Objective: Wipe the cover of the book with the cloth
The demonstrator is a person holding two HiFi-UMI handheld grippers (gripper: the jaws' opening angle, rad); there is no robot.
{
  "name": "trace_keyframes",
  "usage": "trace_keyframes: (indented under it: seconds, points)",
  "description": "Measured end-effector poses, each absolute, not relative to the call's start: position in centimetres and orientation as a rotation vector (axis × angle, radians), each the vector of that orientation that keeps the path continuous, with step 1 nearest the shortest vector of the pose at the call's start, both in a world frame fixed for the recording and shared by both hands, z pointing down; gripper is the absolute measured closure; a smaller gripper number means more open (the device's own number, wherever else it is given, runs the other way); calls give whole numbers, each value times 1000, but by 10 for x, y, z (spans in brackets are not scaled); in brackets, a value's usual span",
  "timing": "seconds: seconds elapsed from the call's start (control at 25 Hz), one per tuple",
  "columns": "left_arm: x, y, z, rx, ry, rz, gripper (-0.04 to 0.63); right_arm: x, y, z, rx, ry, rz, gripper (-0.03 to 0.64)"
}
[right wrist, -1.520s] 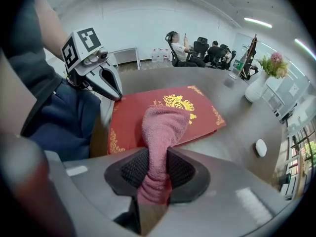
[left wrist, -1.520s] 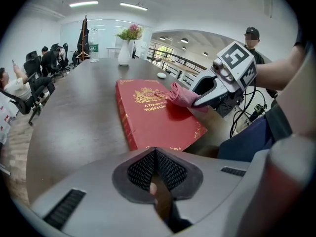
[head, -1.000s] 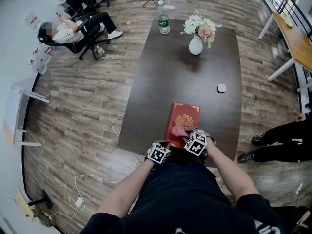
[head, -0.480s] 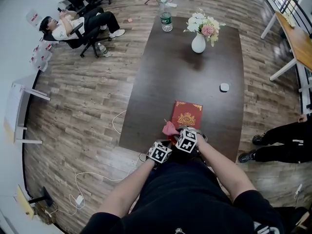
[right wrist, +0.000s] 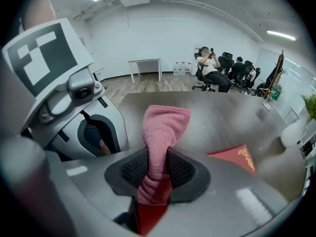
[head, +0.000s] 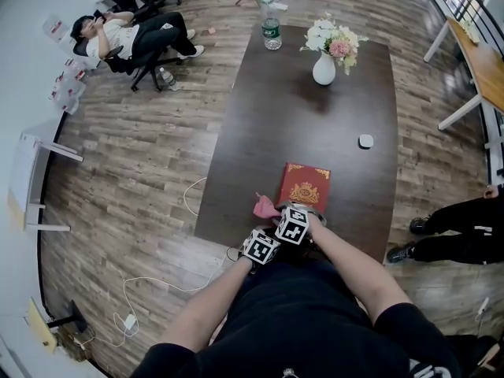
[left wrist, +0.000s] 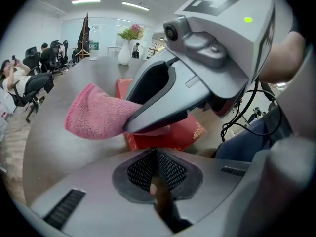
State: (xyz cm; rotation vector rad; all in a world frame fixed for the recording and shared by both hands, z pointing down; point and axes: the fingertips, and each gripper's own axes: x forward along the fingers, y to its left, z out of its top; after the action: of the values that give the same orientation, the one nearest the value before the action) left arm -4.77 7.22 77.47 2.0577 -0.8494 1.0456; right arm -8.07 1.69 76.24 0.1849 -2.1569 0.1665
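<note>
A red book (head: 305,187) with a gold emblem lies flat near the front edge of the dark table (head: 260,132). My right gripper (head: 276,213) is shut on a pink cloth (head: 264,206), which hangs over the table just left of the book's near-left corner. In the right gripper view the cloth (right wrist: 162,130) runs up between the pads and the book (right wrist: 235,157) lies off to the right. My left gripper (head: 263,241) sits close below the right one, at the table's edge. Its pads (left wrist: 170,169) meet with nothing between them. Ahead of it are the cloth (left wrist: 94,115) and book (left wrist: 170,134).
A white vase of flowers (head: 324,68) and a water bottle (head: 271,31) stand at the table's far end, and a small white object (head: 365,141) lies at its right. A person's legs (head: 453,235) stand right of the table. A seated person (head: 118,36) is far left. Cables (head: 193,199) lie on the floor.
My right gripper has carried the pink cloth leftward, from over the book's near part to off its left edge. The left gripper has barely moved.
</note>
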Motion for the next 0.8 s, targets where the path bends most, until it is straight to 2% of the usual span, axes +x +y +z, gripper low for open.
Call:
trace_keyframes:
  seconds: [0.8]
  points:
    - [-48, 69, 778, 2085, -865, 1050, 600, -71, 23, 777, 208, -2180, 215, 508]
